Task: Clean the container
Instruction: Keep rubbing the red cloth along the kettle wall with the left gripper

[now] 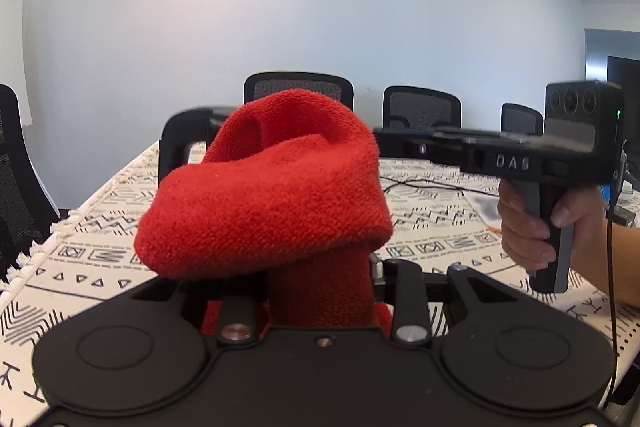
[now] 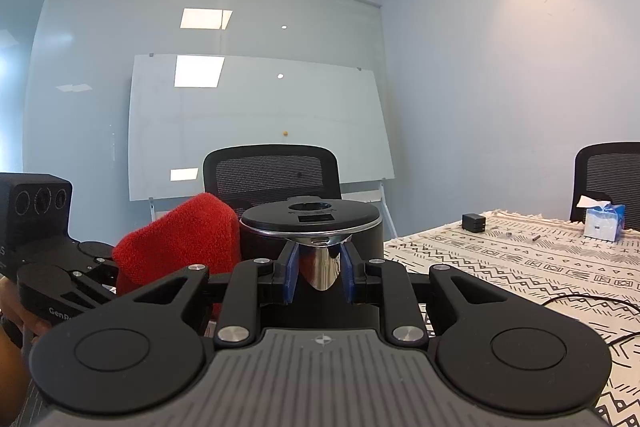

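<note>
Left claw (image 1: 320, 291): pressed together on a red terry cloth (image 1: 264, 195), the fingers mostly hidden by the fabric; the cloth bunches up and folds over above the claw, covering much of the left wrist view. Right claw (image 2: 319, 277): blue pads (image 2: 291, 277) pinching a shiny metal handle-like part that projects from the container (image 2: 312, 223), just under its rim. Container: dark, round body with a flat black lid, a metal band round the lid edge and a circular recess at the lid's centre; held up in front of the right claw, with the cloth touching or just beside its left side as the right wrist view shows it; whether it rests on the worktop cannot be told. In the left wrist view the container sits behind the cloth and only a dark curved part shows at the cloth's left. Person's hand (image 1: 532, 223): wrapped round the grip of the right tool. Worktop (image 2: 520, 267): covered by a cream cloth with black geometric print and a tasselled edge. On it, well apart from the container: a thin black cable (image 2: 592, 301), a small black box (image 2: 473, 223), a blue and white tissue box (image 2: 602, 221). Surroundings: black mesh office chairs (image 2: 272, 173), a whiteboard (image 2: 260, 127) leaning at the pale wall.
</note>
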`<state>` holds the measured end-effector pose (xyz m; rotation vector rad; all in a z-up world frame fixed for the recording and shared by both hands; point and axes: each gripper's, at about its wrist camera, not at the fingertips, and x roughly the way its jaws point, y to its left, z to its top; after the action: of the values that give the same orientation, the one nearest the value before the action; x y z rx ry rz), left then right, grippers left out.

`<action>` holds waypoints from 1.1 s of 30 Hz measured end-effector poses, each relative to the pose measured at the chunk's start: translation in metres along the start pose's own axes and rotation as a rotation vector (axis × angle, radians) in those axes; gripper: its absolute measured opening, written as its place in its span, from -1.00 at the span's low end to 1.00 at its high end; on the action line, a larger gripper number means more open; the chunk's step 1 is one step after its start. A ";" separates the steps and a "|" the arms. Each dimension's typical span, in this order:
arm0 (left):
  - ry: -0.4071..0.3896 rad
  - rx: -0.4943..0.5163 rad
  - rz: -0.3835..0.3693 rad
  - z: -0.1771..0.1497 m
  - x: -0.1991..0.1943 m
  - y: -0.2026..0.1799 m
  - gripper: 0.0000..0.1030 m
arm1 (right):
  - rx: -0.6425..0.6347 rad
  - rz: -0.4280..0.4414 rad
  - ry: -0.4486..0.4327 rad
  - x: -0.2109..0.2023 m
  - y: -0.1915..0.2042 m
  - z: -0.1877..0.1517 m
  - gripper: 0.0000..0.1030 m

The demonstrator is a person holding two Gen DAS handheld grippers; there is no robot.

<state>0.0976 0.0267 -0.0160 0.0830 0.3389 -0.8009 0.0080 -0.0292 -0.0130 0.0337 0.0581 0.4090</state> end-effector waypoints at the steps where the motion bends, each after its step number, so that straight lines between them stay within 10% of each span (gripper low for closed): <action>1: 0.007 -0.002 -0.001 -0.001 0.004 -0.002 -0.30 | 0.000 0.000 0.000 0.000 0.000 0.000 -0.57; 33: 0.021 -0.055 0.048 -0.013 0.000 0.029 -0.30 | 0.003 0.003 0.001 -0.002 0.000 -0.005 -0.57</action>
<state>0.1151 0.0492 -0.0299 0.0481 0.3774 -0.7427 0.0056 -0.0299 -0.0184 0.0370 0.0597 0.4123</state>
